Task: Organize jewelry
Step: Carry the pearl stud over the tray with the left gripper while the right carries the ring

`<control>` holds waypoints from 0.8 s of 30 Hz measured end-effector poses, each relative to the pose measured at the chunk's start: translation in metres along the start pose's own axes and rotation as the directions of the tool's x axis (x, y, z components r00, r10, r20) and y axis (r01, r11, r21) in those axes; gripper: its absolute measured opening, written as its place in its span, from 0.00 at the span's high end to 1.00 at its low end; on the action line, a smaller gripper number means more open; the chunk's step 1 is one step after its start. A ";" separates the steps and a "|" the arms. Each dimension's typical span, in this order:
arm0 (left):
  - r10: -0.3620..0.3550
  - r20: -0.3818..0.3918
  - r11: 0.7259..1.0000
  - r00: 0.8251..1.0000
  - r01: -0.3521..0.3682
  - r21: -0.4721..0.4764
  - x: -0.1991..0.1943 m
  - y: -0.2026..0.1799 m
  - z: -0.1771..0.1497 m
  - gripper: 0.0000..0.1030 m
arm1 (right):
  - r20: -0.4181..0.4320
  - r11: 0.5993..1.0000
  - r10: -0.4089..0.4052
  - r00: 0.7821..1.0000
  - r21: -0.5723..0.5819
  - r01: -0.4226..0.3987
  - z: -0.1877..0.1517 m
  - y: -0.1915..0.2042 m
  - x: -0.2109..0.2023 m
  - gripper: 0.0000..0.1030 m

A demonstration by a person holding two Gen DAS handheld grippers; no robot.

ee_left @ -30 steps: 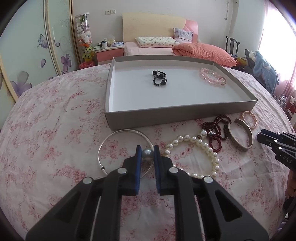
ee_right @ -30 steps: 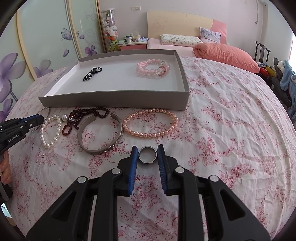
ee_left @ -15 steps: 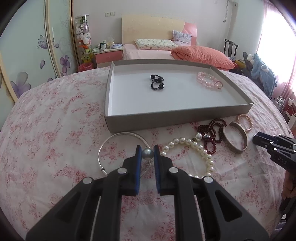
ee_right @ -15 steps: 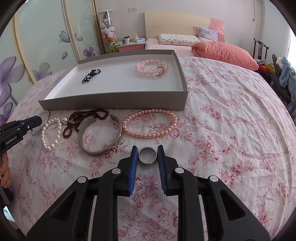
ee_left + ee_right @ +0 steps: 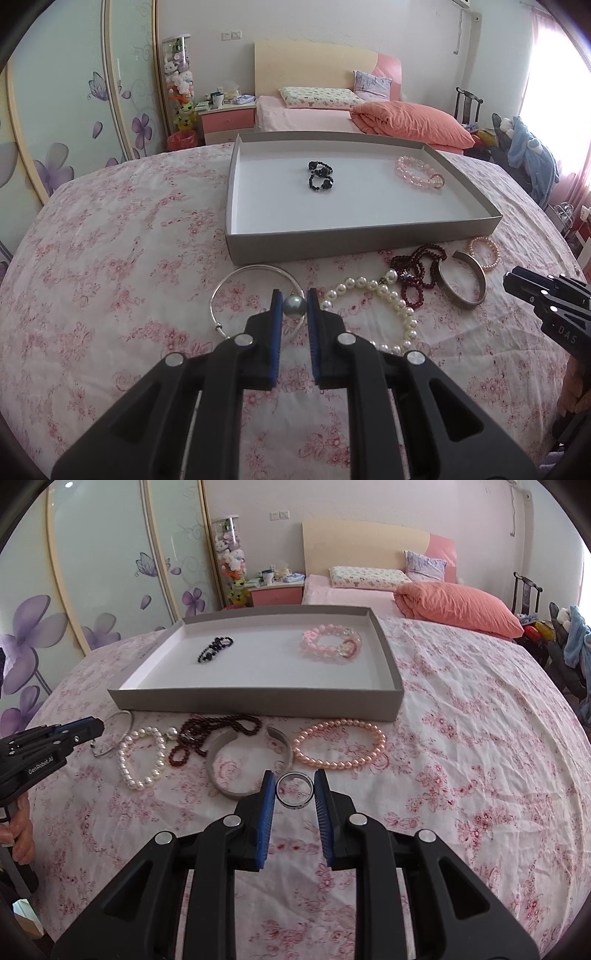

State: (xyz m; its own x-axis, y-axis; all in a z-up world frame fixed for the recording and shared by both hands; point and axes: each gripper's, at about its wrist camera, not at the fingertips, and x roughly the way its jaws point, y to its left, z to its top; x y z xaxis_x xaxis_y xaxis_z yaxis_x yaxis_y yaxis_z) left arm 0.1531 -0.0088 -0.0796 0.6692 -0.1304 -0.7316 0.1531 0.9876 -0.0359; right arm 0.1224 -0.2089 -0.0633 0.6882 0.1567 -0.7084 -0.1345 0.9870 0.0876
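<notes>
My left gripper [image 5: 294, 304] is shut on a grey pearl bead [image 5: 294, 306], held above the thin silver bangle [image 5: 236, 280] on the floral cloth. My right gripper [image 5: 294, 787] is shut on a metal ring [image 5: 294, 788] above the cloth. The grey tray [image 5: 354, 242] holds a black bead bracelet [image 5: 320, 176] and a pink crystal bracelet [image 5: 419, 172]. In front of the tray lie a white pearl bracelet [image 5: 391, 299], a dark red bead string [image 5: 415, 267], a silver cuff [image 5: 463, 280] and a pink pearl bracelet [image 5: 338, 743].
The round table wears a pink floral cloth [image 5: 110, 258]. A bed with an orange pillow [image 5: 410, 123] stands behind, wardrobe doors [image 5: 55, 92] at the left, a chair with clothes [image 5: 524, 155] at the right.
Both grippers have risen and drawn back a little with their pieces still held; the tray and loose jewelry look slightly farther. The jewelry has not moved.
</notes>
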 end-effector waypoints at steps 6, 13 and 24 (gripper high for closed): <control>0.019 0.034 1.000 0.999 -0.018 -0.015 -0.014 -0.001 0.003 0.87 | 0.097 1.000 -0.006 0.995 -0.008 0.007 0.008 0.009 -0.025 0.78; 0.046 0.133 0.999 0.990 -0.044 -0.019 -0.041 -0.008 0.010 0.87 | 0.256 1.000 -0.017 0.967 -0.022 0.023 0.022 0.015 -0.056 0.78; 0.082 0.256 0.996 0.963 -0.087 0.009 -0.070 -0.026 0.020 0.87 | 0.439 0.999 -0.026 0.898 -0.029 0.043 0.032 0.026 -0.087 0.78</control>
State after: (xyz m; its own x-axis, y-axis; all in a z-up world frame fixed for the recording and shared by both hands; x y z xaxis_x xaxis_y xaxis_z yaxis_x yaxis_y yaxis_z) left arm 0.1171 -0.0276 -0.0140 0.8433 -0.0674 -0.5332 0.1008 0.9943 0.0337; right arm 0.0816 -0.1961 0.0226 0.9344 0.1306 -0.3314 -0.1253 0.9914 0.0373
